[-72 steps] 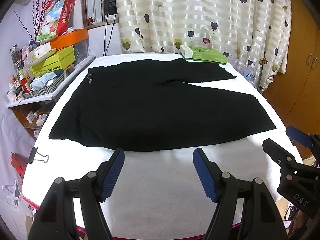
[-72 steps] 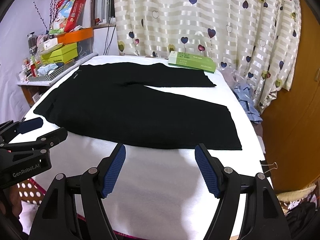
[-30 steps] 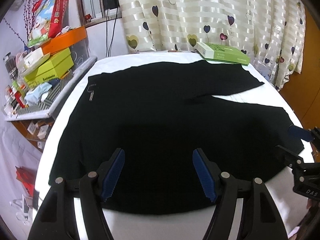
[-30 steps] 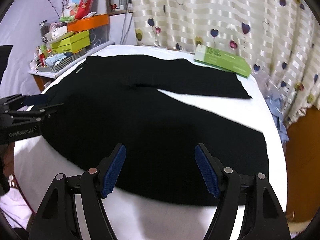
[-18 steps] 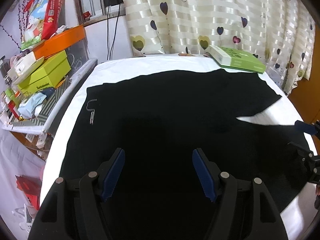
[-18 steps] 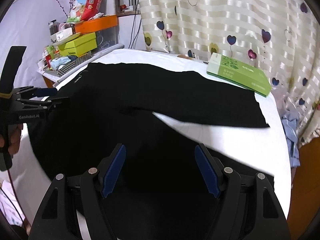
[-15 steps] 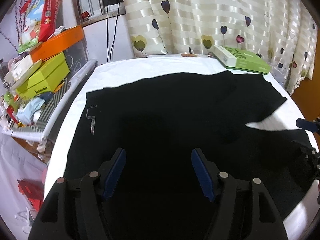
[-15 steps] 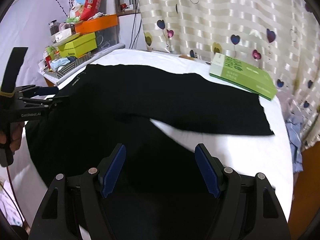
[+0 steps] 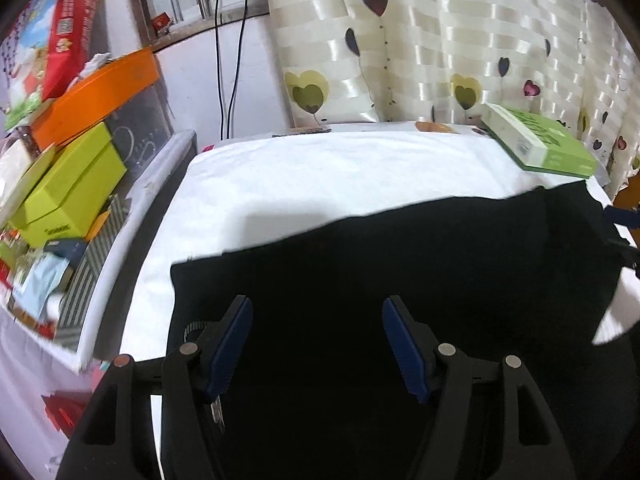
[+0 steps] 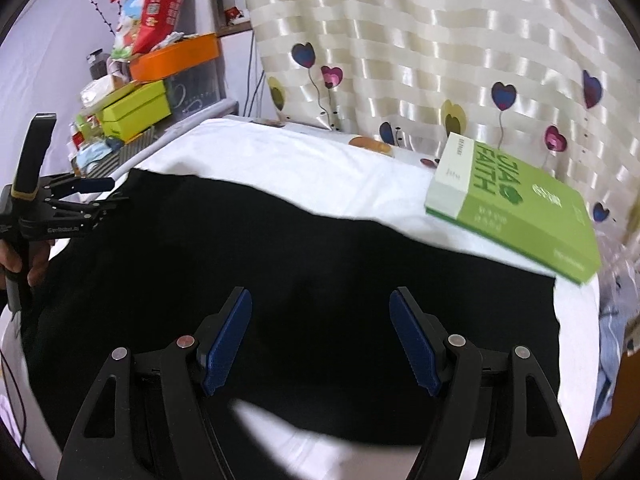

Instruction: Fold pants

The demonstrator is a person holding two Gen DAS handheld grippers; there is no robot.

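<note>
Black pants (image 9: 380,280) lie flat on the white-covered table (image 9: 320,176); their waist corner is at the upper left of the cloth in the left wrist view. My left gripper (image 9: 316,332) hovers open over the waist area with nothing between its blue pads. In the right wrist view the pants (image 10: 320,248) show the far leg, whose hem ends at the right. My right gripper (image 10: 320,336) stands open above that leg. The left gripper (image 10: 116,192), held by a hand (image 10: 20,264), shows open at the left. The right gripper (image 9: 620,232) pokes in at the far right edge.
A green box (image 10: 516,208) lies on the table's far right corner, close to the leg hem. Stacked yellow-green and orange boxes (image 9: 80,168) crowd a shelf left of the table. A heart-patterned curtain (image 9: 440,40) hangs behind. Blue cloth (image 10: 612,320) lies beyond the right edge.
Both grippers have moved forward from the near table edge over the pants toward the far side. The pants have not shifted, and both grippers stayed open.
</note>
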